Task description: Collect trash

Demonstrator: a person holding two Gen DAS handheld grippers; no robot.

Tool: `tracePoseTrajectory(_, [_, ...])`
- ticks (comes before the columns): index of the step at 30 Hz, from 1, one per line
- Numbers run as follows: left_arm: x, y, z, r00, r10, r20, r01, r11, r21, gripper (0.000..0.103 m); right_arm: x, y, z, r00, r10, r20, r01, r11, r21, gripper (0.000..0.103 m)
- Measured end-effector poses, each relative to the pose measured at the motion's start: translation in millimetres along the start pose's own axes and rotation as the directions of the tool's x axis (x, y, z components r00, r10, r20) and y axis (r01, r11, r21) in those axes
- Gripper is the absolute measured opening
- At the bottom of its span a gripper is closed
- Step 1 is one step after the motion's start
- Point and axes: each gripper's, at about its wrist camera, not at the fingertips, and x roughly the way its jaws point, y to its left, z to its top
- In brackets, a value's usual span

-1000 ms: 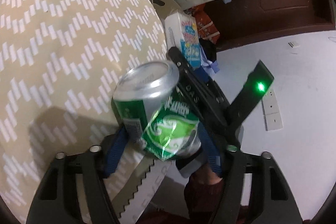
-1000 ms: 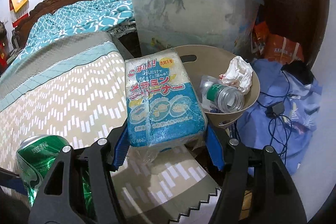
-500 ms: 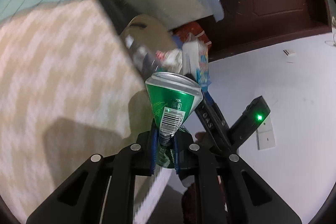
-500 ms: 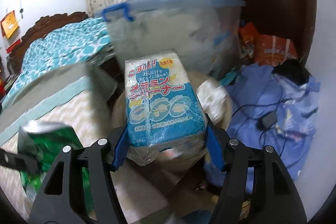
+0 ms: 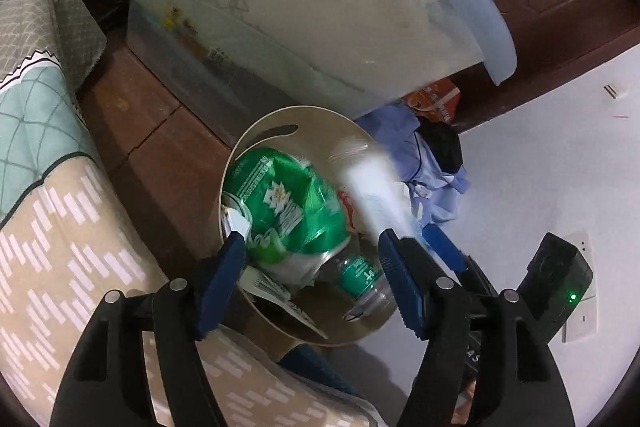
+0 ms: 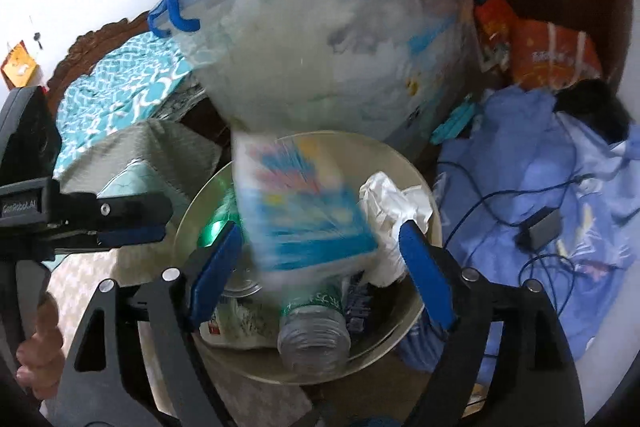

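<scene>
- Now we are letting go: the left gripper (image 5: 312, 279) has just been opening, and the green can (image 5: 288, 211) is sitting loose in the tan bin (image 5: 276, 119), mid-frame.
- The right gripper (image 6: 320, 267) has just been spreading too; the blue packet (image 6: 300, 211) is dropping free over the bin, so we are holding both hands above it.

The blue-and-white sponge pack (image 6: 304, 215) above the tan bin (image 6: 428, 203) is smeared by motion — its print cannot be read. In the left wrist view it is only a pale streak (image 5: 376, 195). Below it, the clear bottle (image 6: 312, 335) hides part of the bin's floor — the green can (image 5: 288, 203) shows beside the pack only as a green glint (image 6: 216, 227).
</scene>
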Motion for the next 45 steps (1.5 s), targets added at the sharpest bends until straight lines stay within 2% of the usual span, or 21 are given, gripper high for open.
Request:
tracePoseTrajectory(5, [-44.1, 0.6, -20.3, 0.997, 0.028, 0.076, -0.032, 0.998, 0.054, 0.066, -25.8, 7.4, -9.2, 0.997, 0.025, 0.073, -0.029, 0.998, 0.054, 0.081])
tracePoseTrajectory(10, [-90.6, 0.6, -60.4, 0.982, 0.112, 0.150, -0.132, 0.983, 0.131, 0.067, -63.3, 20.6, -35.3, 0.988, 0.092, 0.124, -0.108, 0.986, 0.129, 0.081])
tracePoseTrajectory(14, [-121.0, 1.2, -103.5, 0.954, 0.208, 0.216, -0.252, 0.947, 0.198, 0.076, -86.7, 40.1, -62.7, 0.981, 0.127, 0.147, -0.152, 0.973, 0.173, 0.081])
tracePoseTrajectory(18, [-149.7, 5.7, -147.7, 0.927, 0.273, 0.257, -0.333, 0.915, 0.229, 0.080, -106.8, 66.7, -92.6, 0.978, 0.139, 0.156, -0.169, 0.965, 0.201, 0.082])
tracePoseTrajectory(24, [-184.0, 12.9, -192.6, 0.896, 0.326, 0.301, -0.397, 0.892, 0.216, 0.088, -134.7, 96.5, -127.9, 0.977, 0.132, 0.169, -0.170, 0.956, 0.239, 0.088])
tracePoseTrajectory(28, [-206.1, 12.3, -217.7, 0.867, 0.353, 0.353, -0.442, 0.871, 0.213, 0.095, -161.6, 115.9, -143.7, 0.975, 0.109, 0.193, -0.152, 0.963, 0.224, 0.094])
tracePoseTrajectory(30, [-215.8, 9.4, -229.9, 0.843, 0.375, 0.387, -0.477, 0.853, 0.212, 0.094, -173.1, 122.8, -147.2, 0.973, 0.095, 0.210, -0.140, 0.967, 0.214, 0.096])
tracePoseTrajectory(32, [-222.0, 6.1, -237.9, 0.830, 0.387, 0.402, -0.497, 0.840, 0.218, 0.094, -187.3, 130.3, -152.2, 0.969, 0.081, 0.234, -0.130, 0.970, 0.203, 0.097])
tracePoseTrajectory(37, [-232.9, -1.0, -254.8, 0.816, 0.394, 0.423, -0.514, 0.829, 0.219, 0.095, -212.5, 138.6, -157.0, 0.957, 0.058, 0.283, -0.122, 0.969, 0.216, 0.099])
tracePoseTrajectory(40, [-238.3, -4.9, -262.9, 0.803, 0.408, 0.434, -0.535, 0.814, 0.225, 0.095, -223.8, 142.3, -157.5, 0.950, 0.027, 0.312, -0.106, 0.965, 0.238, 0.100])
tracePoseTrajectory(45, [-249.7, -3.7, -269.4, 0.806, 0.395, 0.441, -0.520, 0.828, 0.208, 0.095, -230.6, 157.2, -160.7, 0.952, 0.020, 0.307, -0.090, 0.973, 0.214, 0.100])
